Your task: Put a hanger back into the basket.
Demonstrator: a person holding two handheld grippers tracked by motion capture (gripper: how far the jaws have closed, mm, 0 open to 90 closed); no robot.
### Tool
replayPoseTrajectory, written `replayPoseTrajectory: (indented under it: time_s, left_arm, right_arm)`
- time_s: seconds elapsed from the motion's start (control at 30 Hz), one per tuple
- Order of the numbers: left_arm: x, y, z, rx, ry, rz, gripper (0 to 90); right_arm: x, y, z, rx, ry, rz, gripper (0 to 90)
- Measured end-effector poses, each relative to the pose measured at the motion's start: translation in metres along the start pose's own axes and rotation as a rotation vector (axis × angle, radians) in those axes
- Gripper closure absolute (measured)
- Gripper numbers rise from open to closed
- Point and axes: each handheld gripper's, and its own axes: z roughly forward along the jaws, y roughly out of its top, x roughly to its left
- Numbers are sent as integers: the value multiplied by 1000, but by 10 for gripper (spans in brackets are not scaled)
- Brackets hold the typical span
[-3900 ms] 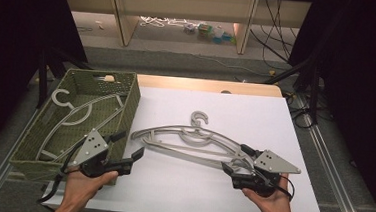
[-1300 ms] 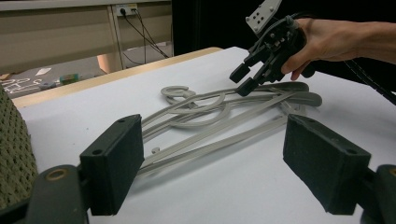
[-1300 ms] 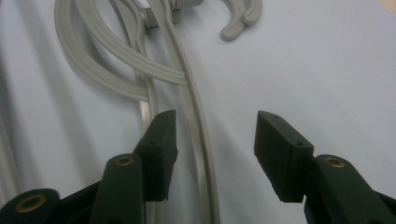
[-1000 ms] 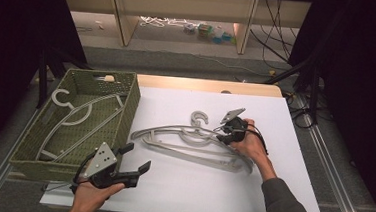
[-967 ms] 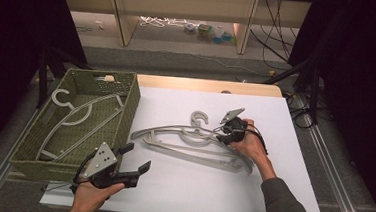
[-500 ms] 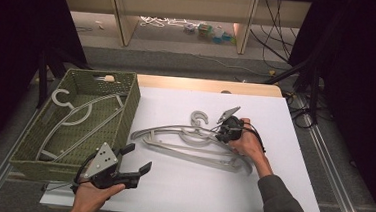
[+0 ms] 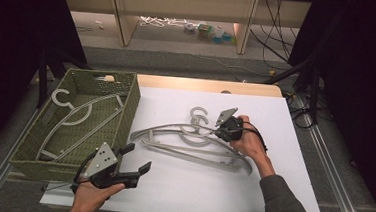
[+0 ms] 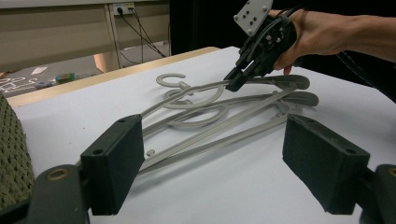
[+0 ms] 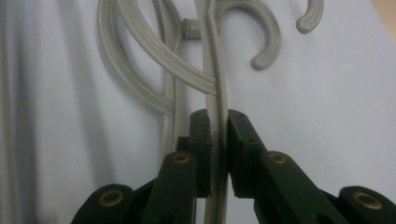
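Two or three grey plastic hangers (image 7: pixel 188 147) lie stacked on the white table top (image 7: pixel 280 192). My right gripper (image 7: pixel 218 133) reaches in from the right and is shut on the upper hanger's thin arm (image 9: pixel 217 70) just below the hooks; its jaws have just been closing with that arm between the pads. In the left gripper view the right gripper (image 8: pixel 232 85) pinches the same arm. My left gripper (image 7: pixel 138 157) stands open near the table's front left, pointing at the hangers (image 8: pixel 210 135), with nothing between its fingers (image 8: pixel 114 163).
A green woven basket (image 7: pixel 128 107) stands at the table's left edge with one grey hanger (image 7: pixel 75 113) lying in it. A wooden strip (image 7: pixel 202 84) runs along the table's far edge, with cables and shelving on the floor beyond.
Since the earliest frame the right gripper moved from the hangers' right end to the arm by the hooks. The left gripper drew back toward the front edge. Over the last second the hands hardly moved.
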Motion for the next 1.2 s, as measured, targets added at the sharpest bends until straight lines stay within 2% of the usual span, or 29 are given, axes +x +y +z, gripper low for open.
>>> replayPoseTrajectory:
  time_s: [0.3, 0.43, 0.6, 0.73, 0.87, 0.9, 1.1, 1.13, 1.2]
  left_arm:
    - [0, -1, 1, 2, 0, 1, 204]
    - [0, -1, 1, 4, -1, -3, 203]
    - [2, 0, 1, 7, -3, -4, 203]
    - [2, 3, 2, -2, -11, -13, 203]
    - [0, 7, 4, -5, -26, -3, 203]
    - [0, 8, 4, 8, -24, 13, 203]
    - [-1, 19, 14, 27, -30, 18, 203]
    - [-2, 20, 16, 38, -26, 10, 204]
    - [-3, 25, 25, 69, -41, 27, 204]
  right_arm:
    - [3, 4, -24, -68, -13, -32, 819]
    - [8, 9, -33, -113, -41, -63, 819]
    - [15, 13, -45, -140, -24, -85, 820]
    - [18, 14, -55, -171, -32, -88, 820]
    - [23, 15, -67, -207, -39, -102, 820]
    - [24, 16, -71, -211, -35, -102, 820]
    - [31, 16, -89, -246, -24, -132, 820]
    - [32, 16, -91, -247, -25, -141, 820]
    - [36, 16, -95, -248, -20, -151, 820]
